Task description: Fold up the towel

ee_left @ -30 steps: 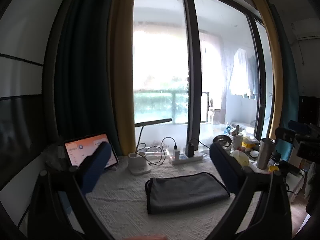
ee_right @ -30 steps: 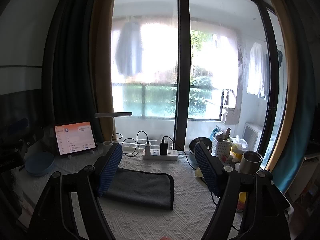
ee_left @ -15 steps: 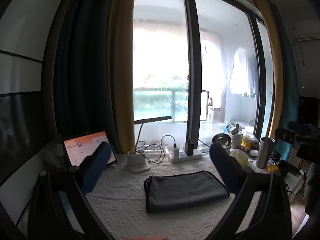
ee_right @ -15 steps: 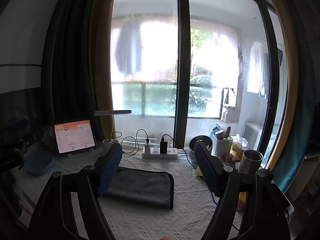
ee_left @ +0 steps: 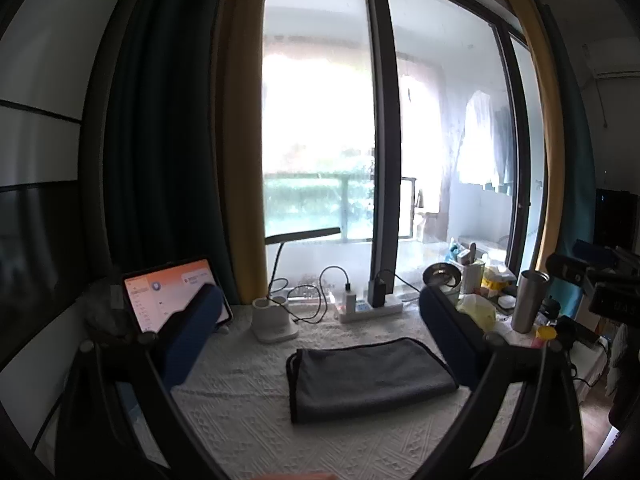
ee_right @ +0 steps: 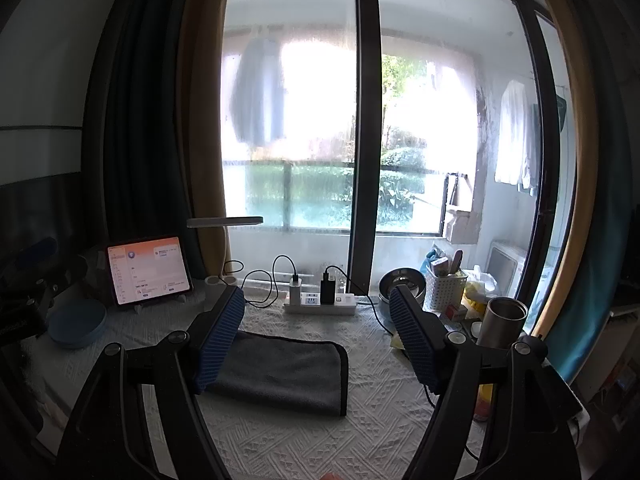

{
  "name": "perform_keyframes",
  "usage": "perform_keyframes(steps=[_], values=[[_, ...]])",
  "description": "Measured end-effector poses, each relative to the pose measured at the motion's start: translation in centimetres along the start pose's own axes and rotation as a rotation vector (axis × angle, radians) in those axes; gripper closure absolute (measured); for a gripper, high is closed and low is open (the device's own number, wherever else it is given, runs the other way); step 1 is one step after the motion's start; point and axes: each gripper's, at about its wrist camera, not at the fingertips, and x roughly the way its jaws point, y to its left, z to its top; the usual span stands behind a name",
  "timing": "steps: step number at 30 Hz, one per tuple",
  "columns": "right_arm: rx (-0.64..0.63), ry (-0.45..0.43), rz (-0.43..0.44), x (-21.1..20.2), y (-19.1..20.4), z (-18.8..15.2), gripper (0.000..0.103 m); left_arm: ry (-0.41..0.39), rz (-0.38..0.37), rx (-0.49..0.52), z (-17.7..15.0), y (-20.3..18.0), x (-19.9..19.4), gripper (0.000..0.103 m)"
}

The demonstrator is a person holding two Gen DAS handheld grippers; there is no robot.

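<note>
Our left gripper (ee_left: 320, 316) and right gripper (ee_right: 316, 320) gape wide, ribbed blue pads holding nothing. At lower centre we see the grey towel (ee_left: 370, 380), a soft folded rectangle, lying flat on the white embossed tablecloth (ee_left: 248, 408).

A: The towel (ee_left: 370, 378)?
B: Dark grey with black edging, on a white tablecloth (ee_left: 248, 420) with an embossed diamond pattern.
A: The finger pads (ee_right: 219, 340)?
B: Blue, ribbed.

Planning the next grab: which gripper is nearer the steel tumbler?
Right. The right gripper has the steel tumbler just beyond its right finger; from the left gripper, the tumbler lies farther off to the right.
</note>
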Motion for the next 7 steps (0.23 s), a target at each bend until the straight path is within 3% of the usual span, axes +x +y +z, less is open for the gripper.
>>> perform_keyframes(steps=[7], values=[[0.003,0.019,0.006,1.4,-0.5,-0.4,0.025,0.037,-0.013,-0.001,-0.3,-0.4,1.8,0.003]])
